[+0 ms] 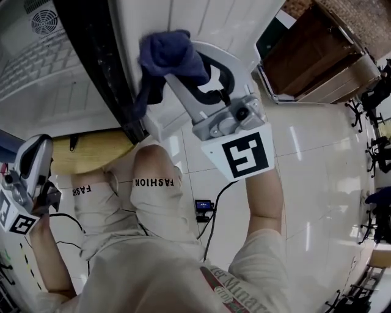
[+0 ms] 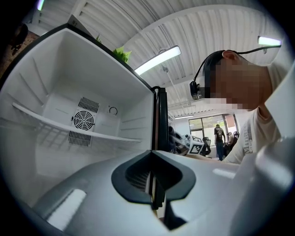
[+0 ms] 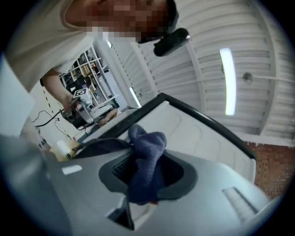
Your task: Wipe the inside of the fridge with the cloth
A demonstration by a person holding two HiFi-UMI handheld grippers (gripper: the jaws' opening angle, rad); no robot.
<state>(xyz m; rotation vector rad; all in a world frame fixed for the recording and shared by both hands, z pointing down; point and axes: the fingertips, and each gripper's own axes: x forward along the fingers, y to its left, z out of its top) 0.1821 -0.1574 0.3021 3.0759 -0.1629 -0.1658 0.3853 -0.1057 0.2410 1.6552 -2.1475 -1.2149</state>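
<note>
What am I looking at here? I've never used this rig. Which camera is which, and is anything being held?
There is no robot: a person holds a two-jaw gripper in each hand. The head view looks steeply down from the person's head. The other two views come from cameras riding on the grippers, looking along their jaws. The right gripper is clamped on a dark blue cloth, held up by a white panel of the fridge. The left gripper is shut and empty, facing the open fridge with its shelf and fan.
</note>
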